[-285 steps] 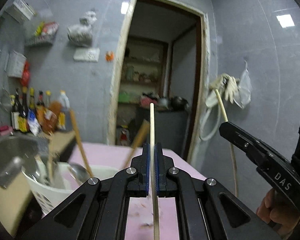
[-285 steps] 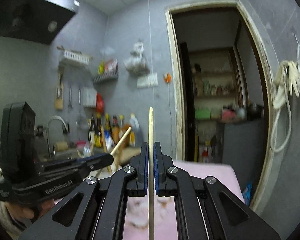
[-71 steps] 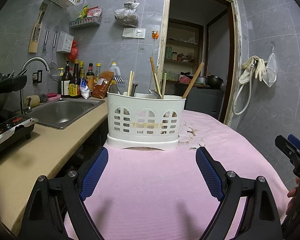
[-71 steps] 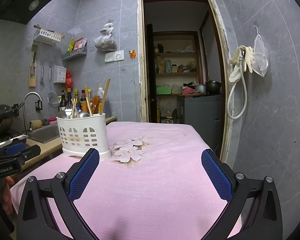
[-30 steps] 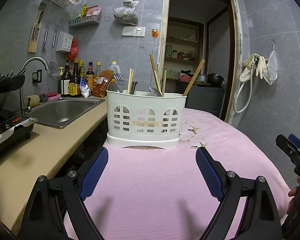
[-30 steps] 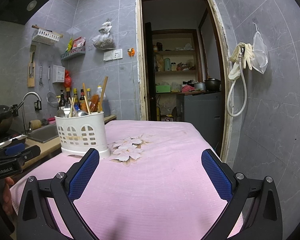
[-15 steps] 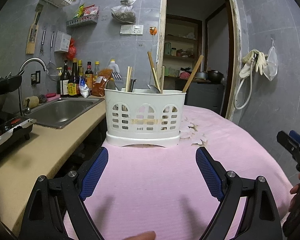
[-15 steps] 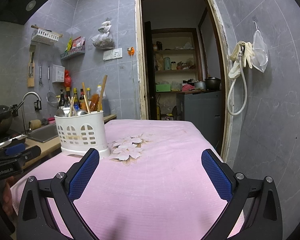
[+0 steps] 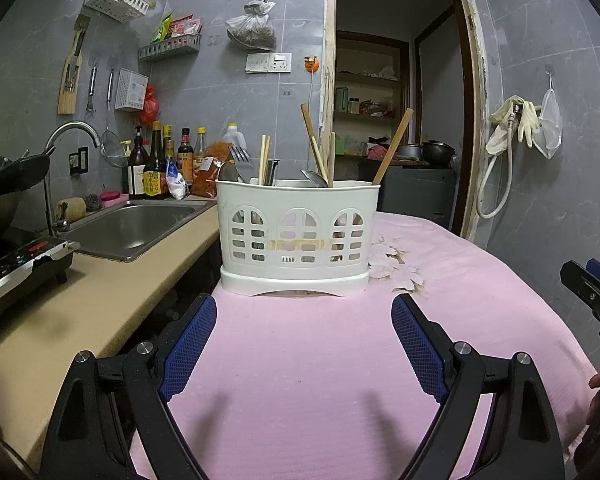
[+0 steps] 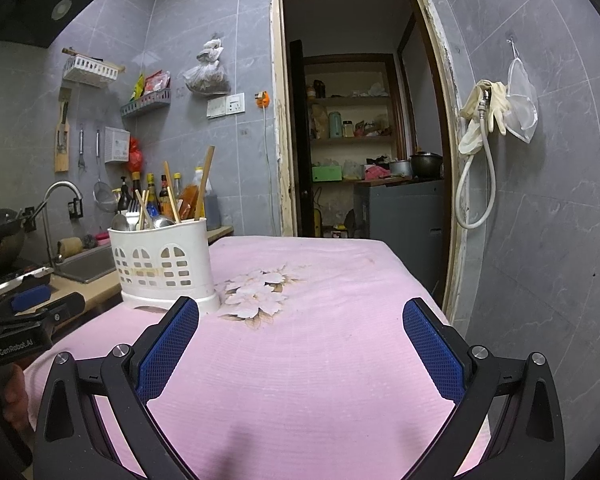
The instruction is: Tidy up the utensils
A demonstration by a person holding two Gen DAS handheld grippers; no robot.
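A white slotted utensil holder (image 9: 296, 236) stands on the pink cloth (image 9: 308, 364). It holds chopsticks (image 9: 265, 159), a fork (image 9: 239, 157), spoons and wooden handles (image 9: 392, 146). My left gripper (image 9: 304, 344) is open and empty, low over the cloth in front of the holder. My right gripper (image 10: 300, 344) is open and empty over the cloth; the holder (image 10: 164, 264) stands ahead to its left. The right gripper's tip also shows at the right edge of the left wrist view (image 9: 592, 284).
A beige counter (image 9: 72, 300) with a steel sink (image 9: 132, 228), a tap and sauce bottles (image 9: 156, 168) lies left of the table. An induction hob (image 9: 16, 260) sits at the near left. A doorway (image 10: 364, 140) and a grey wall with a hose (image 10: 480, 184) lie behind and to the right.
Since 9.5 s ago both grippers have let go of their chopsticks and opened. Over the last second the left gripper has shifted slightly; the holder stays put.
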